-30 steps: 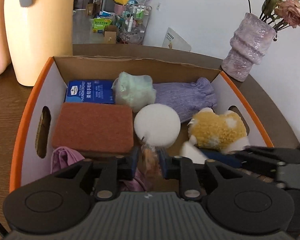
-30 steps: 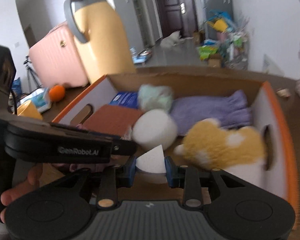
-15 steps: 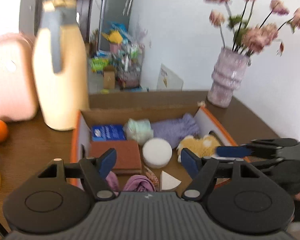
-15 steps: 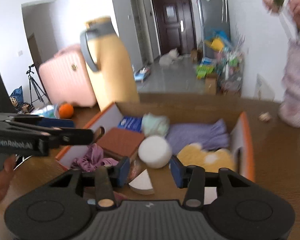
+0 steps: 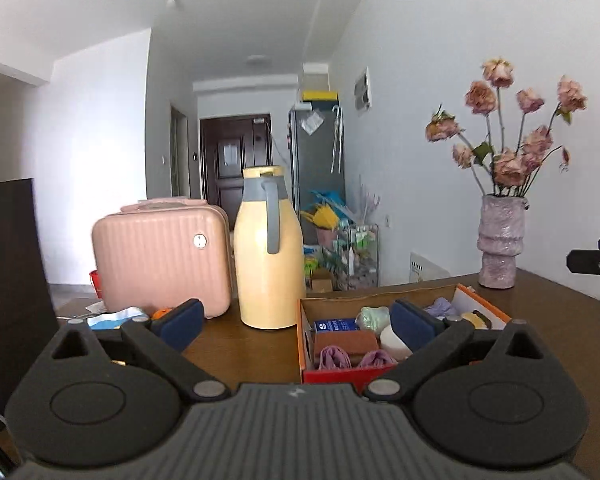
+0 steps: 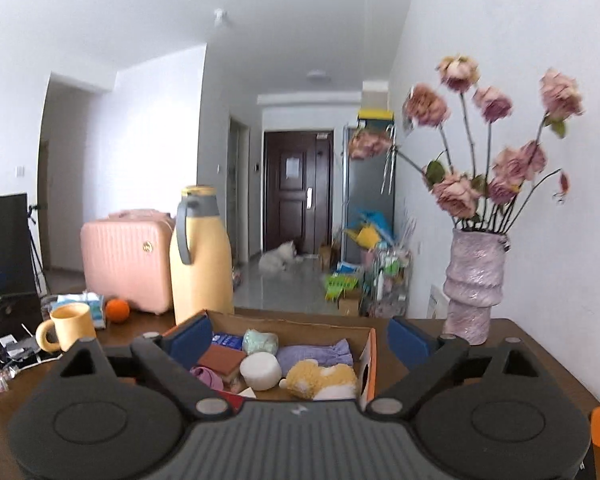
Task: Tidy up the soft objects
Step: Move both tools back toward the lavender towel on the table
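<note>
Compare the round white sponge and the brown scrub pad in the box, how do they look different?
The round white sponge is a thick white cylinder; the brown scrub pad is a flat rust-brown rectangle. The sponge sits mid-box beside the yellow plush toy; the pad lies nearer the left wall, against the blue tissue pack. Both rest inside the cardboard box, untouched by either gripper.

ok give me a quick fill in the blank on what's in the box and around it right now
1. The white round sponge lies inside the orange-edged cardboard ____.
2. The tall yellow jug has a ____ handle.
3. The lilac textured vase holds pink ____.
4. The left gripper and right gripper both have ____ jaws.

Missing: box; grey; flowers; open
</note>
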A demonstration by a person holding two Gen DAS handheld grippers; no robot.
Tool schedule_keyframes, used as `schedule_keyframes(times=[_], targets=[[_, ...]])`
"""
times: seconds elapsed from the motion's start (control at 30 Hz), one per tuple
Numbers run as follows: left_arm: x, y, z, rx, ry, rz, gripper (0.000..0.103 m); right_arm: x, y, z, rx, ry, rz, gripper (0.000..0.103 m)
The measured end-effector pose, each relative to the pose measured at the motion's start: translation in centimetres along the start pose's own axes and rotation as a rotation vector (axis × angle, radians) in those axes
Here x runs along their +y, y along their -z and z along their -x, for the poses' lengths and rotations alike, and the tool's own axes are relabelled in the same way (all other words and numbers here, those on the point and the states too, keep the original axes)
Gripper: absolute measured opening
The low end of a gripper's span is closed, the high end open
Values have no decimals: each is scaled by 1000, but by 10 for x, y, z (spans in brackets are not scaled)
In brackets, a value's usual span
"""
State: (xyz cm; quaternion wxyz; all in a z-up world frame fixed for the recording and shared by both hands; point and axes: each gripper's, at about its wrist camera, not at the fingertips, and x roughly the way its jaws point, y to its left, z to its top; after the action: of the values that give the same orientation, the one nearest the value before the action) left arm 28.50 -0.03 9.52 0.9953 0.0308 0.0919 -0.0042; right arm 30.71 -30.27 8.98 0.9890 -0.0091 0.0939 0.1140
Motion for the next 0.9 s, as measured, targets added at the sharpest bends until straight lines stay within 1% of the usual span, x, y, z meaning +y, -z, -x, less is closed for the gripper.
schedule_keyframes(times=[0.13,0.2,0.33,0.47,0.57,0.67,0.73,0.8,0.87,0.9], targets=[[-1,12,39,-39,-4,8,103,5,9,26,-10,-7,-28,95],[-4,18,54,-50,-6,2,103,11,17,38,-9,5,-38,95],[-6,35,82,-58,-45,-13,103,23,44,73,5,-7,-52,95],[-6,65,114,-17,-23,32,103,38,81,111,43,-18,-61,95],[-7,85,131,20,4,48,103,43,103,122,92,-30,-75,95],[-6,96,130,73,26,51,103,44,113,115,142,-39,-92,93],[-6,99,120,95,15,56,103,46,114,107,164,-54,-101,92],[-3,101,109,118,7,84,103,47,115,96,170,-81,-117,88],[1,102,95,143,9,125,101,50,113,81,187,-103,-119,77],[2,103,89,155,7,137,97,52,112,70,201,-114,-119,75]])
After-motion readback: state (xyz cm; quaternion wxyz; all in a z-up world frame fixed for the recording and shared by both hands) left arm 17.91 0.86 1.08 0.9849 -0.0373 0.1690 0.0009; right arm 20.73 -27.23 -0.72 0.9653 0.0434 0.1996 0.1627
